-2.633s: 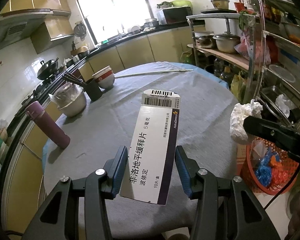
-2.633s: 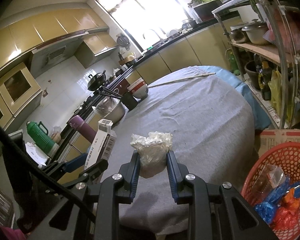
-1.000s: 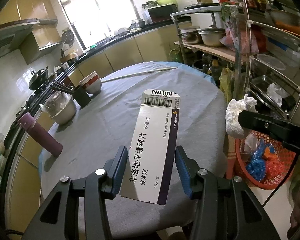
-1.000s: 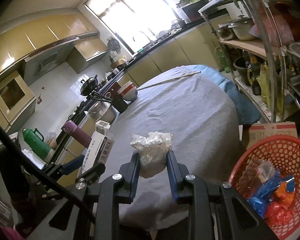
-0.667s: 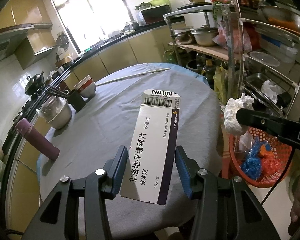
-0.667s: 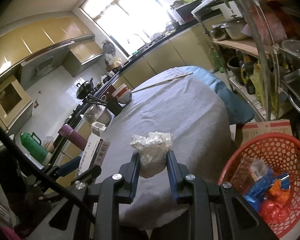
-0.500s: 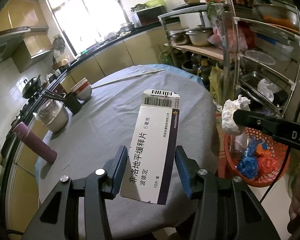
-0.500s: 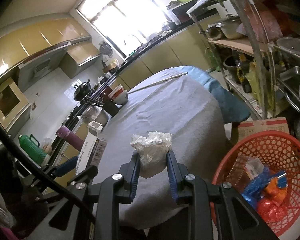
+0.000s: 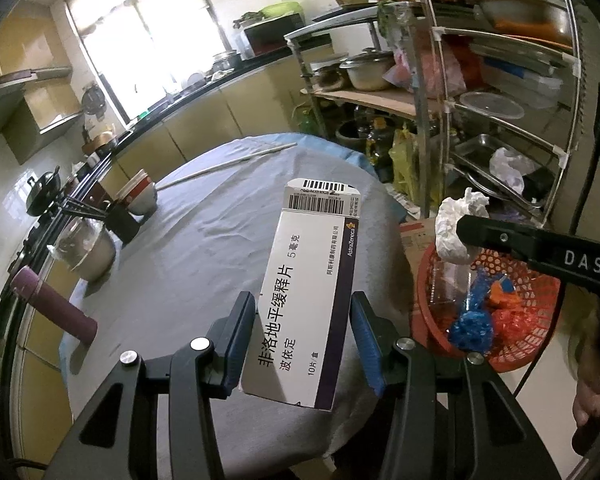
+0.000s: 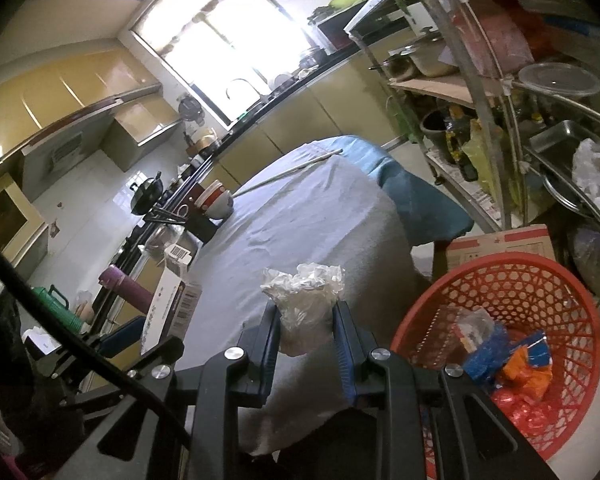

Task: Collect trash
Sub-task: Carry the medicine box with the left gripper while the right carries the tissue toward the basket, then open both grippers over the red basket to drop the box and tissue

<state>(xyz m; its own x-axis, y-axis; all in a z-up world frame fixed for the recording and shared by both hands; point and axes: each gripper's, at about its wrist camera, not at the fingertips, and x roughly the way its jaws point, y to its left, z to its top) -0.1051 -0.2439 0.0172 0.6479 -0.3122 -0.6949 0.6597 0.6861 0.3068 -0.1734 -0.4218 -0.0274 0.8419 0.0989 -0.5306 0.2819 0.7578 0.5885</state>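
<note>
The left gripper (image 9: 303, 340) pinches the lower end of a white medicine box (image 9: 308, 292), its blue fingers (image 9: 242, 342) pressed on the box's long sides, the box jutting forward over the grey table (image 9: 204, 240). The right gripper (image 10: 306, 340) clamps a crumpled tissue (image 10: 306, 300) in a narrow gap; right of its fingers (image 10: 345, 354), on the floor past the table edge, stands the red basket (image 10: 500, 280) holding wrappers

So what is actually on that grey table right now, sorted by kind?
Stack of bowls: 1
Purple flask: 1
Covered metal bowl: 1
Dark chopstick holder: 1
Long pale stick: 1
Total: 5, not counting what the two claws are carrying.
</note>
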